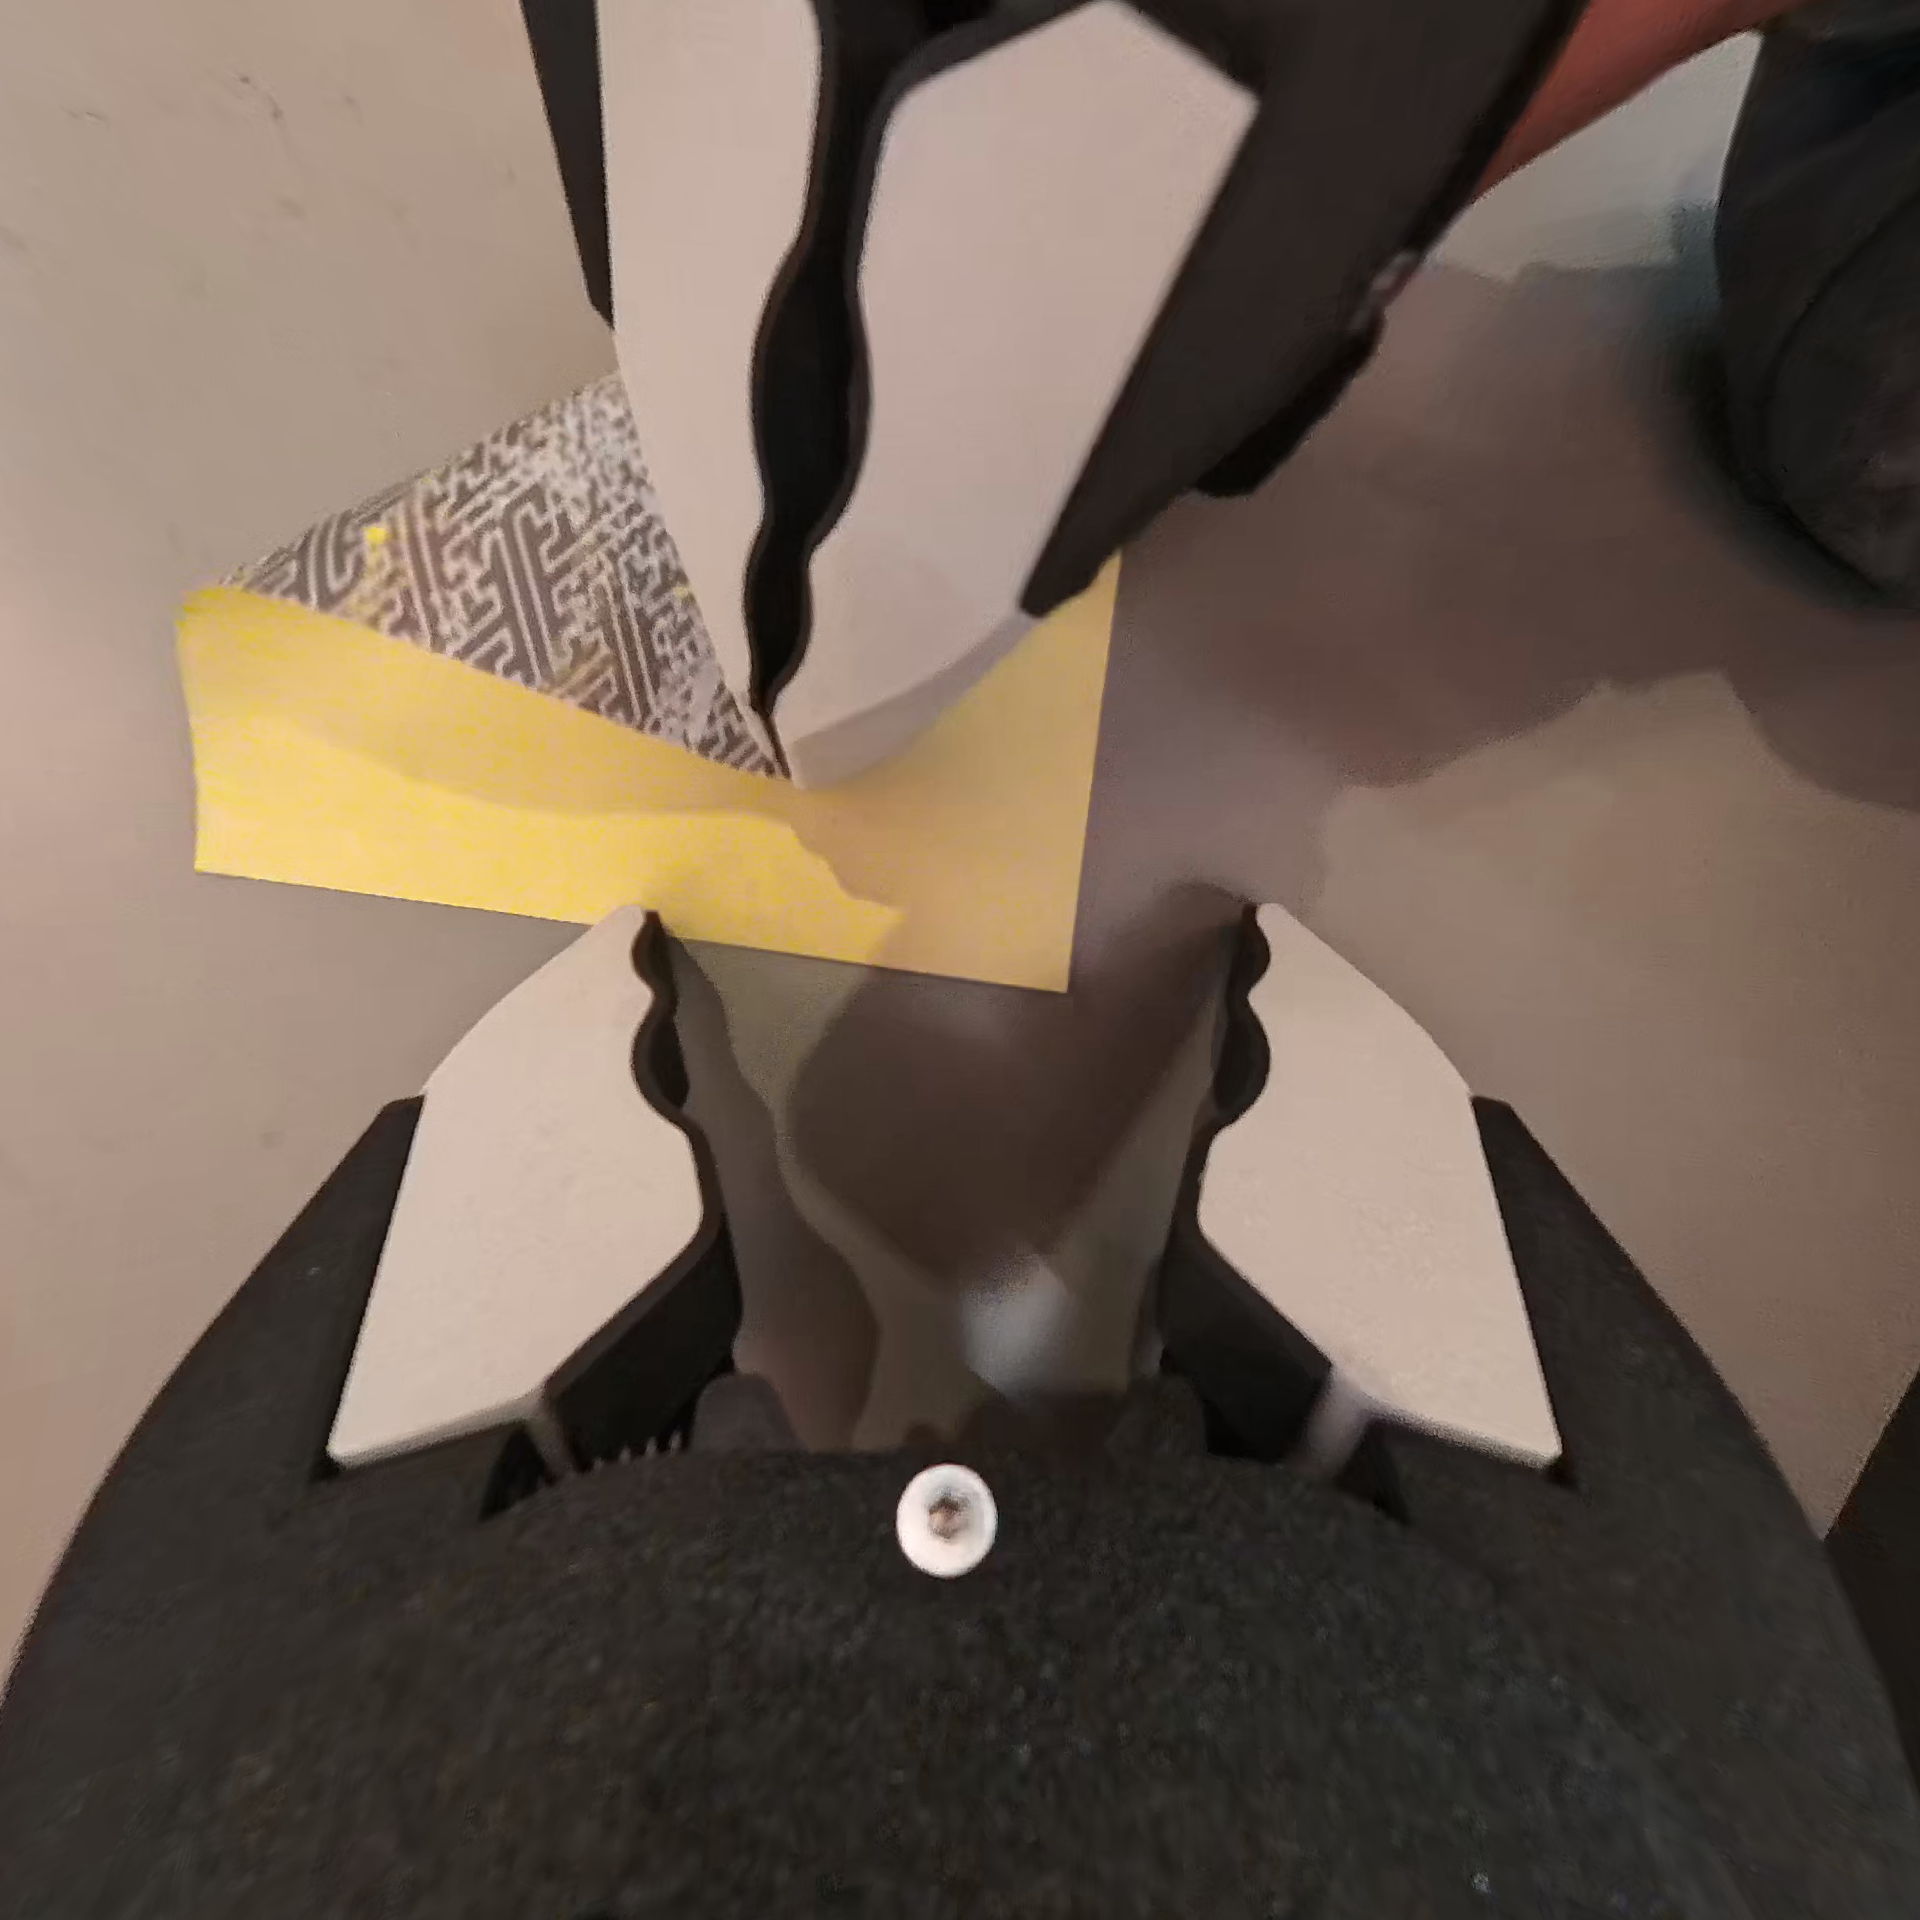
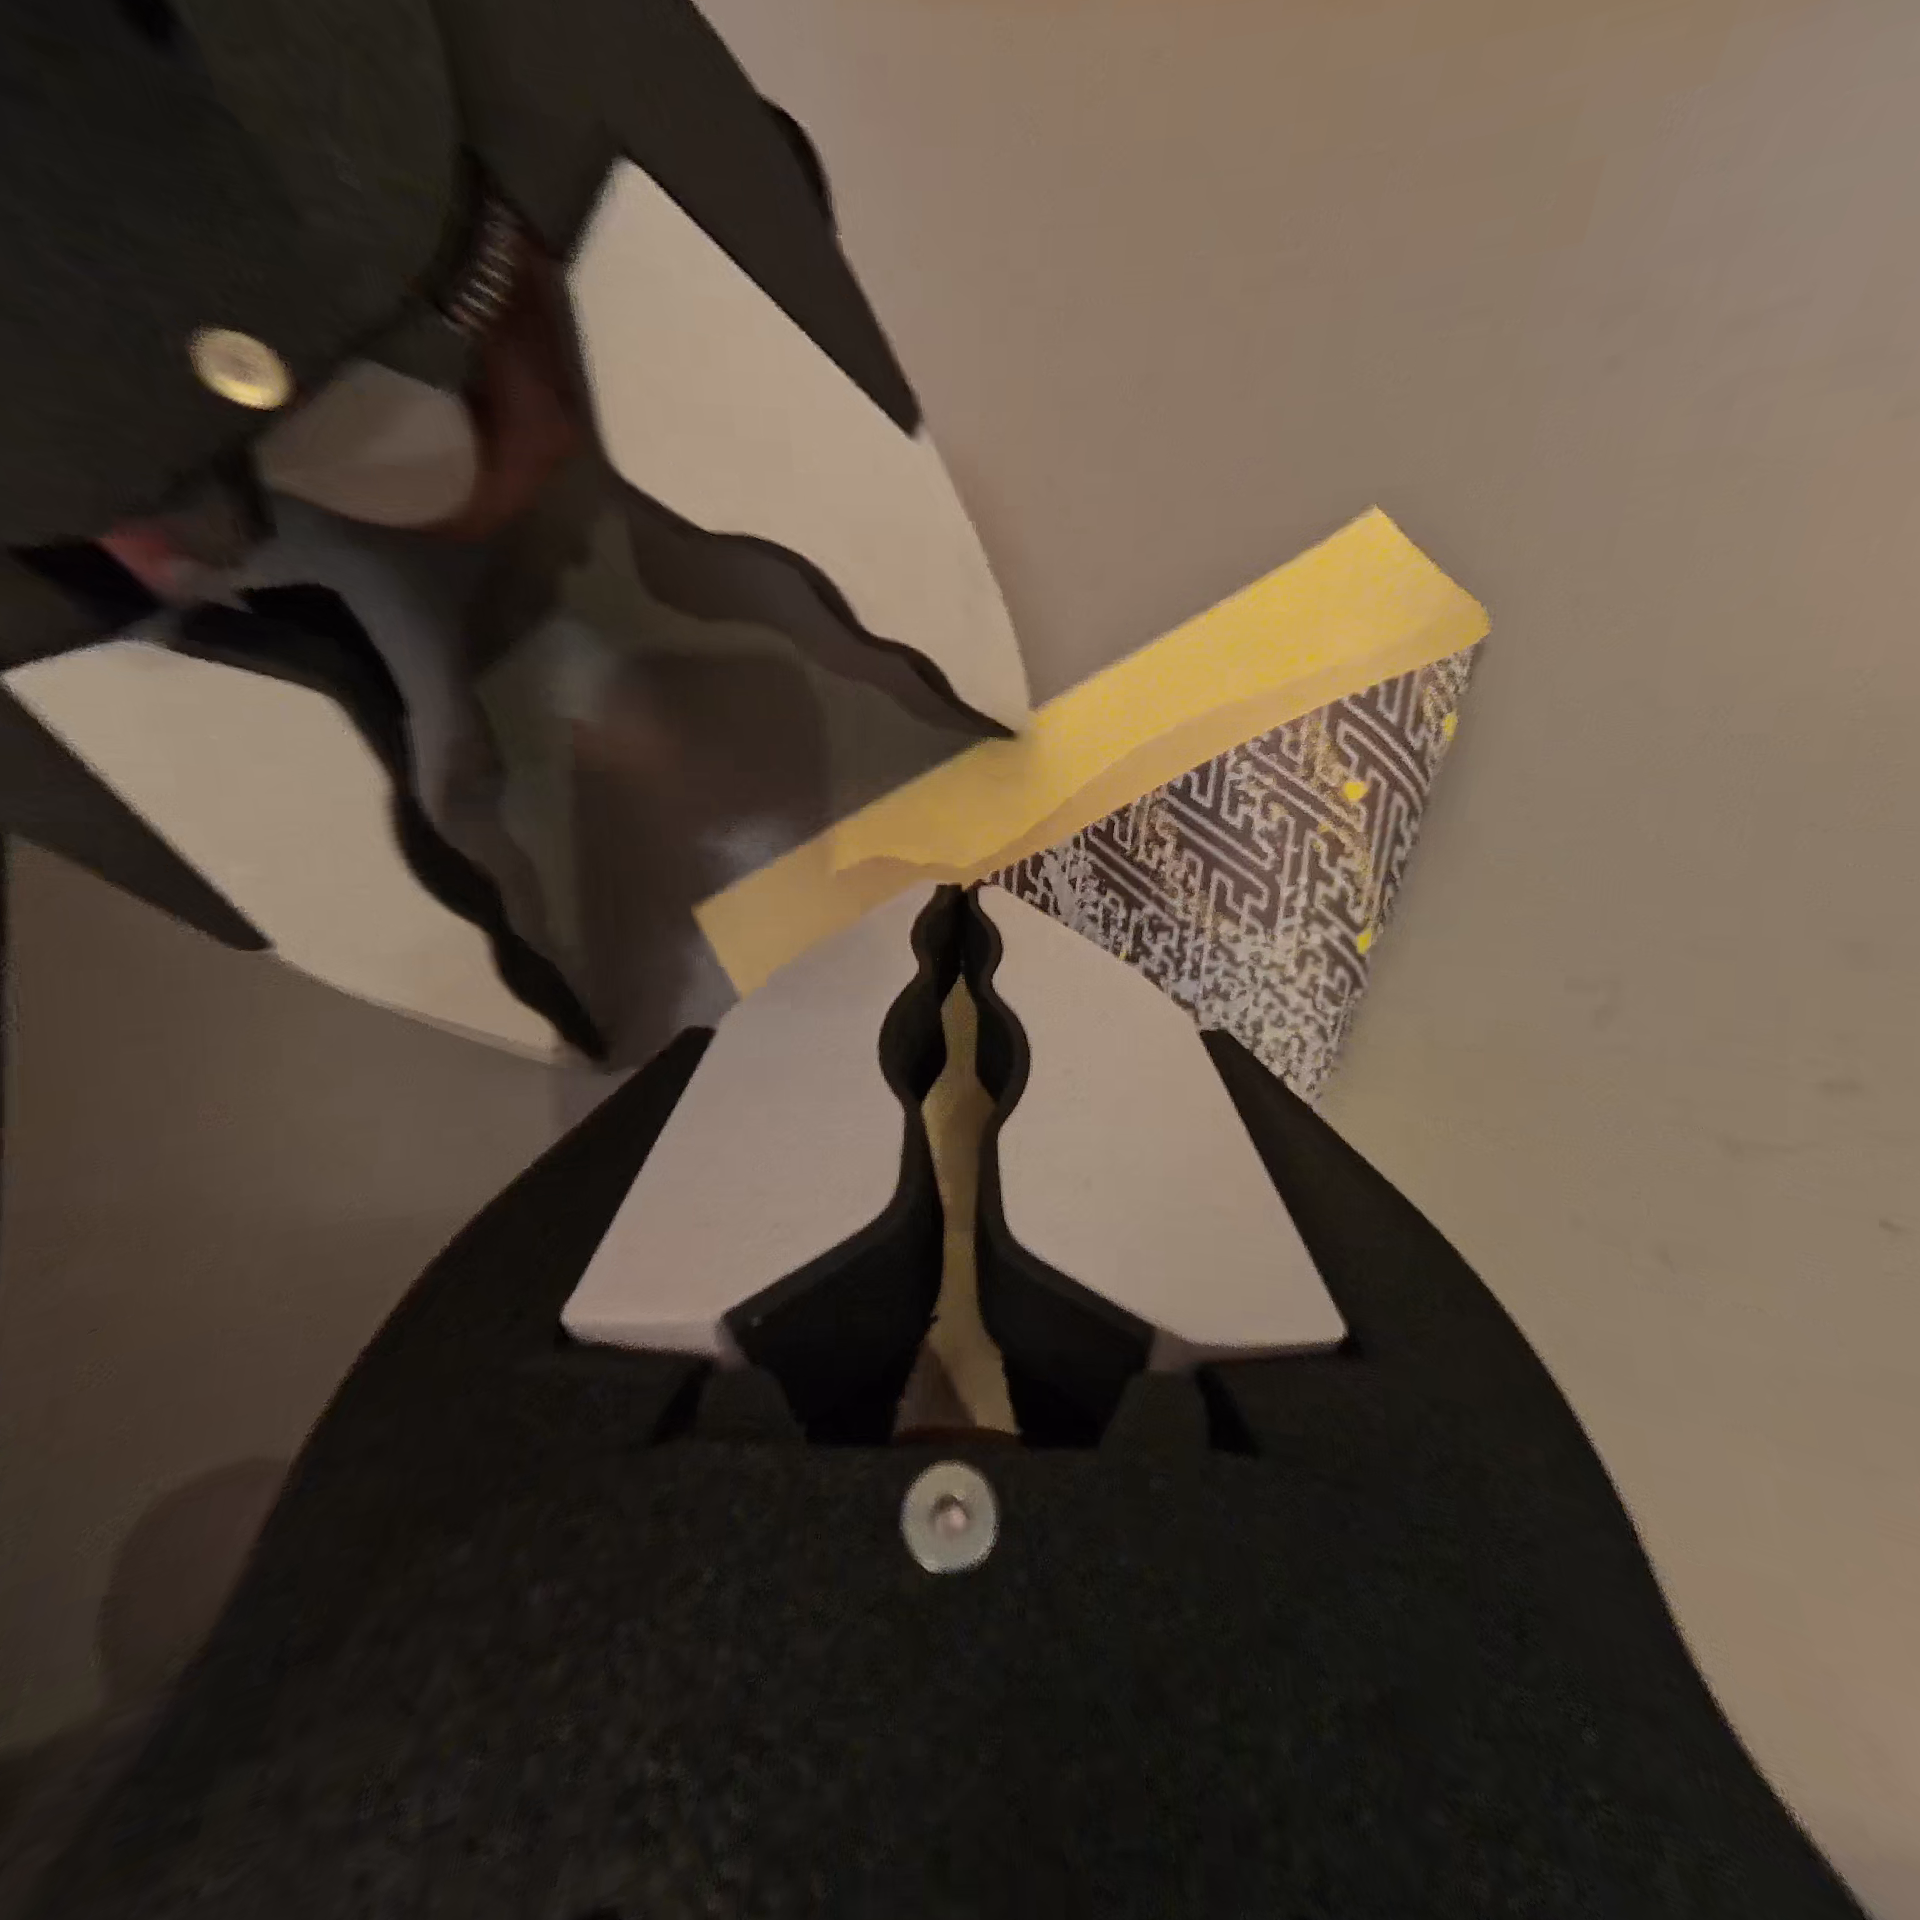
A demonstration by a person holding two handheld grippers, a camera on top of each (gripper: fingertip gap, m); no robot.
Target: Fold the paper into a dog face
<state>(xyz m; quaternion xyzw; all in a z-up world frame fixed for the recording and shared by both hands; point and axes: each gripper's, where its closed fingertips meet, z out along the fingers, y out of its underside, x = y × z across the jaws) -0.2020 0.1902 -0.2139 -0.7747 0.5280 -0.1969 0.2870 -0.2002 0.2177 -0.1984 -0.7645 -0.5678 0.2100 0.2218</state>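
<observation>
The paper [image 1: 499, 821] is yellow on one side and has a black-and-white maze pattern on the other. It lies partly folded on the pale table, with a yellow flap lifted over the patterned part. My right gripper [image 1: 777, 732] reaches in from the top, shut on the paper's fold; in the right wrist view [image 2: 956, 896] yellow paper [image 2: 1143, 717] shows between its jaws. My left gripper [image 1: 945, 914] is open and empty, with its fingertips at the paper's near edge. It also shows at the upper left of the right wrist view [image 2: 802, 888], one fingertip touching the yellow flap.
The pale beige table [image 1: 208, 1039] surrounds the paper. A dark bulky shape [image 1: 1829, 312] sits at the upper right edge of the left wrist view. A bit of the person's hand [image 1: 1538, 114] shows behind the right gripper. Only a small space, under 4 cm, lies between the two pairs of fingers.
</observation>
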